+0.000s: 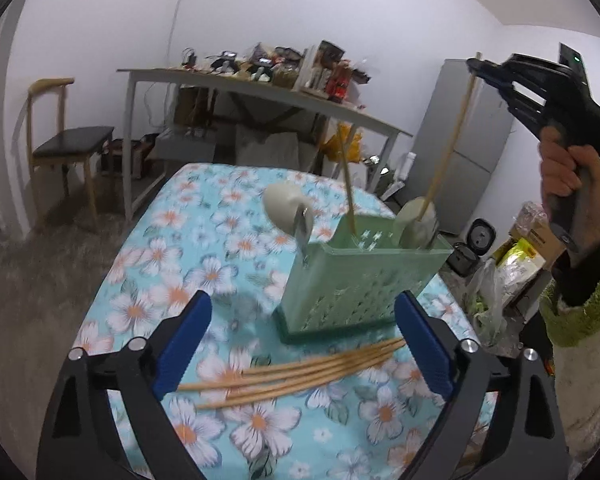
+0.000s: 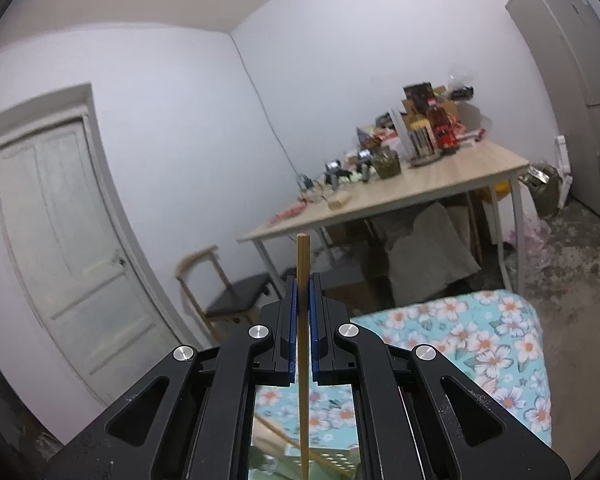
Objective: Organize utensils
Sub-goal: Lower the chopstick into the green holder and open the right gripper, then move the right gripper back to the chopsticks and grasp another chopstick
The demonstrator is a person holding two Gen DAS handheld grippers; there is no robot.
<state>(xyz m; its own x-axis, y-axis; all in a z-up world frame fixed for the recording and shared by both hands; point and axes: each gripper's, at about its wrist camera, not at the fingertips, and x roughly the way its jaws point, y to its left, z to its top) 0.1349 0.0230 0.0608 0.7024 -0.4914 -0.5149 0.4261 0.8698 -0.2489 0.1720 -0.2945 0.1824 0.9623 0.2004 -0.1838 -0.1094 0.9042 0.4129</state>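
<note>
I was in a lived-in home: fridge [image 2: 572,92], panelled door [image 2: 60,248], cluttered side counter [image 2: 440,184], flowered cloth [image 1: 204,248], wooden chair [image 1: 64,144].

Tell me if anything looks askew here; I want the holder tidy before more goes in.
A white spoon hangs tilted over the near-left corner of the green holder, not standing inside. Loose chopsticks lie splayed on the floral tablecloth. The right tongs pinch one chopstick above.

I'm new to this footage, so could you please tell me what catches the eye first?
The green basket on the floral cloth, with a spoon and a chopstick standing in it. Loose chopsticks lie before it, between the open left gripper's fingers. The right gripper, raised, pinches one chopstick.
</note>
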